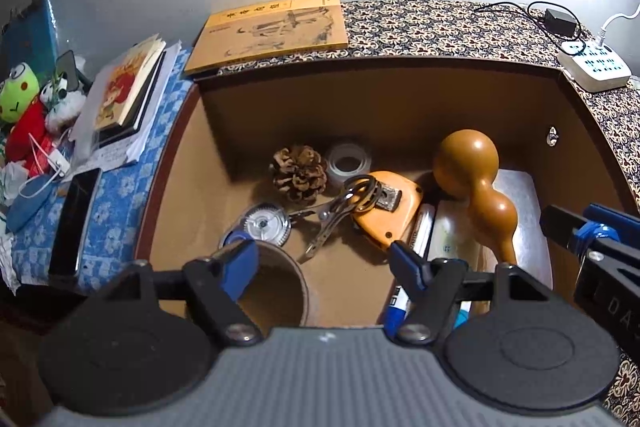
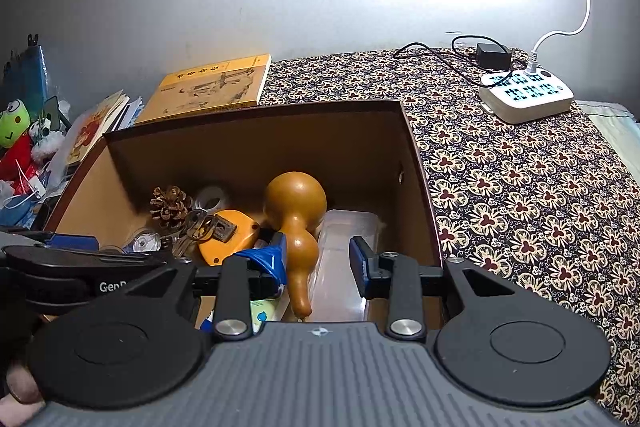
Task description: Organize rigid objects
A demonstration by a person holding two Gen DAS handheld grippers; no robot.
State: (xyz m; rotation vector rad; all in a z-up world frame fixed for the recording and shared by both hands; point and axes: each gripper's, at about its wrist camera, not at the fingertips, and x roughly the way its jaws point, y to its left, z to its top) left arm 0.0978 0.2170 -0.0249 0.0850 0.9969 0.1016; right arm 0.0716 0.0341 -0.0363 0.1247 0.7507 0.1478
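Note:
An open cardboard box (image 1: 380, 65) holds a tan gourd (image 1: 476, 179), a pinecone (image 1: 298, 173), a clear tape roll (image 1: 348, 161), an orange tape measure (image 1: 386, 209) with keys (image 1: 356, 197) on it, a clear gear disc (image 1: 266, 223), a marker (image 1: 418, 235) and a cardboard tube (image 1: 276, 291). My left gripper (image 1: 324, 265) is open above the box's near side, its left finger over the tube's rim. My right gripper (image 2: 318, 261) is open too, with the neck of the gourd (image 2: 296, 211) between its fingers, close to the left one. A clear plastic tub (image 2: 352, 227) lies under the gourd.
The box (image 2: 256, 111) sits on a patterned cloth (image 2: 520, 187). A yellow book (image 1: 272, 31) lies behind it. A white power strip (image 2: 524, 95) and a black adapter (image 2: 492, 55) are at the back right. Books (image 1: 128, 87), a phone (image 1: 76, 223) and plush toys (image 1: 20, 107) crowd the left.

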